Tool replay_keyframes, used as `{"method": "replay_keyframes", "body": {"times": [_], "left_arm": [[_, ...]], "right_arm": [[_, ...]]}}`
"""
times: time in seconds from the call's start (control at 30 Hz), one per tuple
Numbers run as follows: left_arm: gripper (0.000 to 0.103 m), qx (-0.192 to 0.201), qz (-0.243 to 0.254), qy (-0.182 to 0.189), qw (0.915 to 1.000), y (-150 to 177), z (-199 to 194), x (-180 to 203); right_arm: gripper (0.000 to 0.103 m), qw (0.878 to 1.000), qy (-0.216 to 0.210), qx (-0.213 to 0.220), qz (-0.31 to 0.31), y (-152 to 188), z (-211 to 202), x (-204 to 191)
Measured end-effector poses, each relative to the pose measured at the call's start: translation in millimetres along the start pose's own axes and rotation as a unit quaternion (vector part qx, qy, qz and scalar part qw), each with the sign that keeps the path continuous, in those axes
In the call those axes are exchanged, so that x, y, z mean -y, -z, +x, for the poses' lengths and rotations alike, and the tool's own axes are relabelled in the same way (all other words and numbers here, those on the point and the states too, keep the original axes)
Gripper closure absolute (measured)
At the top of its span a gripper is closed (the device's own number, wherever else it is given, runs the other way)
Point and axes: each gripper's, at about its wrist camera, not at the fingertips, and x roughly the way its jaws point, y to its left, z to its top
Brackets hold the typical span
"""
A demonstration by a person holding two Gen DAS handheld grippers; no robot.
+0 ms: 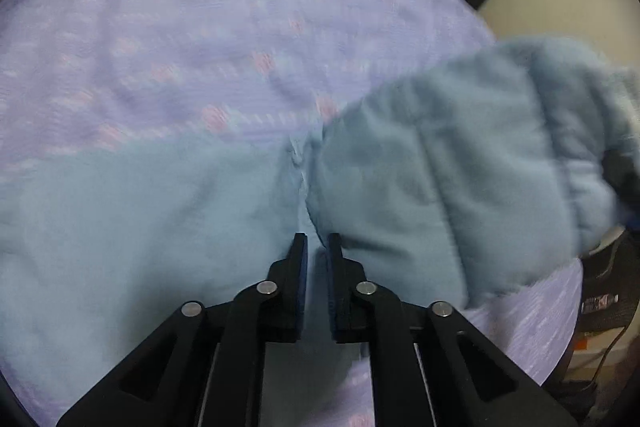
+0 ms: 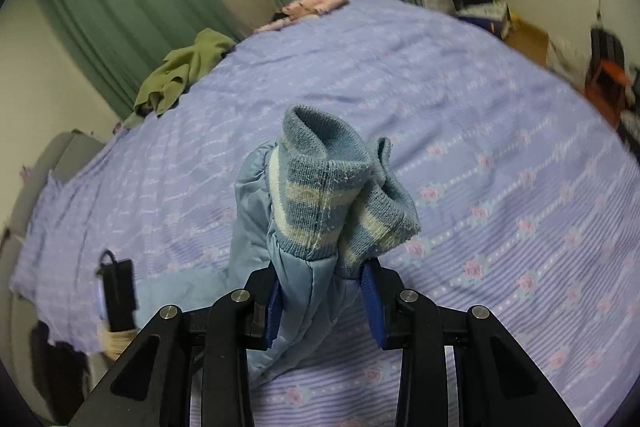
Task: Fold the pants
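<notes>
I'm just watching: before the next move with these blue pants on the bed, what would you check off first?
1. Right claw shut on the striped cuff of the pants: ok.
2. Left claw pinching the pants near the middle seam: jaws nearly shut on the fabric, ok.
3. Lifted leg hanging free of the purple bedspread: ok.
4. Bedspread ahead free for laying the leg down: ok; the green garment lies far off at the edge.
5. Other leg lying flat: cannot tell, the picture is blurred.
</notes>
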Motion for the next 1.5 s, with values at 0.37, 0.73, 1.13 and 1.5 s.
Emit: {"method": "replay_keyframes", "body": {"times": [0.37, 0.73, 1.13, 1.5], "left_arm": [[0.065, 0.113, -0.105, -0.100, 0.9829, 64, -178, -96], [0.065, 0.123, -0.188, -0.134, 0.9651, 143, -209, -177], [0.060, 0.107, -0.224, -0.175, 0.9527, 179, -205, -218], [0.042, 0.147, -0.210, -0.188, 0.9481, 168, -240, -219]], "right_arm": [[0.068, 0.995, -0.011, 0.029, -0.098, 9, -29, -123], [0.068, 0.967, -0.028, 0.000, -0.254, 81, 11, -270], [0.053, 0.904, -0.031, -0.061, -0.422, 175, 54, -327], [0.032, 0.901, -0.178, -0.085, -0.388, 169, -7, -318]]}}
